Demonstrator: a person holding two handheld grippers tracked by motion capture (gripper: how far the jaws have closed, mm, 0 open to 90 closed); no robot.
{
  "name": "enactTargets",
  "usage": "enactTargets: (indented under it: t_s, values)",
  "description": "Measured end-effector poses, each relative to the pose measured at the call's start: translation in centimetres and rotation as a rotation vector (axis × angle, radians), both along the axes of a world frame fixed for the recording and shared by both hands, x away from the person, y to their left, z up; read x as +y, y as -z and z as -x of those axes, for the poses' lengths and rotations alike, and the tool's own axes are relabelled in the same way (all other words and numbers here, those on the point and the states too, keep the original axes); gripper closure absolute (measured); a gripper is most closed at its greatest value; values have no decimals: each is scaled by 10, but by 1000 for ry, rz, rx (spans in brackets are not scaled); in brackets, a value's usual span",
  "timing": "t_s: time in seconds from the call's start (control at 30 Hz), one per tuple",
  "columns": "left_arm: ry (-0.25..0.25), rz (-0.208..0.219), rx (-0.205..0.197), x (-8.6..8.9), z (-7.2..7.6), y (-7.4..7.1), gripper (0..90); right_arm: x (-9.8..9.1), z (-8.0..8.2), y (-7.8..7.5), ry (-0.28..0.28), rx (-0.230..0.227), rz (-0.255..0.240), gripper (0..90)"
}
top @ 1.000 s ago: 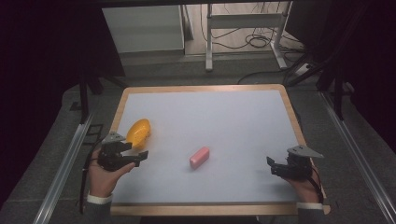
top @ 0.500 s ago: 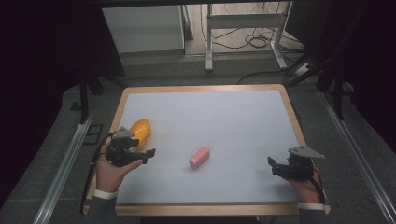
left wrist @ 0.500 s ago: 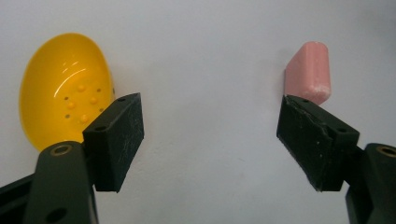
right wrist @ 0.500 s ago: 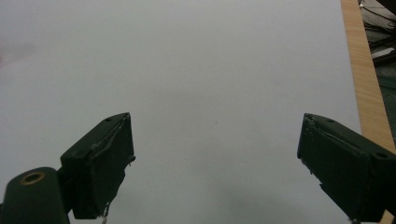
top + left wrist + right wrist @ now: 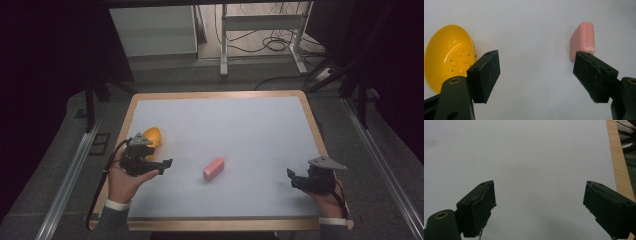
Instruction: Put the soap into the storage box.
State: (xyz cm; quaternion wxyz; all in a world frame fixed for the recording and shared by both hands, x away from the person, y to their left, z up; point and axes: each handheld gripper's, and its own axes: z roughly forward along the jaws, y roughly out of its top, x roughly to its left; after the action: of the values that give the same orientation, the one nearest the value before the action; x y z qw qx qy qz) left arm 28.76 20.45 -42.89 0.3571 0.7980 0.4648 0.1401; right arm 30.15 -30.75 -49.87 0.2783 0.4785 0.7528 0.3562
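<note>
The left gripper (image 5: 161,165) hovers at the table's (image 5: 250,125) left side, jaws spread wide and empty. In the left gripper view the pink block (image 5: 583,40) lies ahead, its near end hidden behind one jaw, while the yellow bowl (image 5: 447,58) lies tipped on its side, partly covered by the other jaw. From above, the bowl is half hidden behind that gripper. The right gripper (image 5: 295,180) holds wide-open jaws over bare white surface, well apart from the block

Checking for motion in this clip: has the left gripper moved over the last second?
Yes. The left gripper has shifted rightward, toward the pink block, which has stayed put; its jaws stand open.
</note>
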Motion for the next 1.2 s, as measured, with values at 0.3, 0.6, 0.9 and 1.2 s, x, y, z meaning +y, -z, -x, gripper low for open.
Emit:
enactTargets:
  t_s: [0.3,0.6,0.9,1.2]
  values:
    - [15,-25,-1,-10,-4,-4,222,0,0,0,0,1,-1,106]
    - [56,-42,15,-29,-14,-4,219,-1,-1,2,7,12,6,106]
    - [86,-54,15,-44,-20,-6,219,-1,-1,2,10,11,9,106]
    - [97,-73,29,-51,-24,-2,220,-1,-1,2,8,13,11,106]
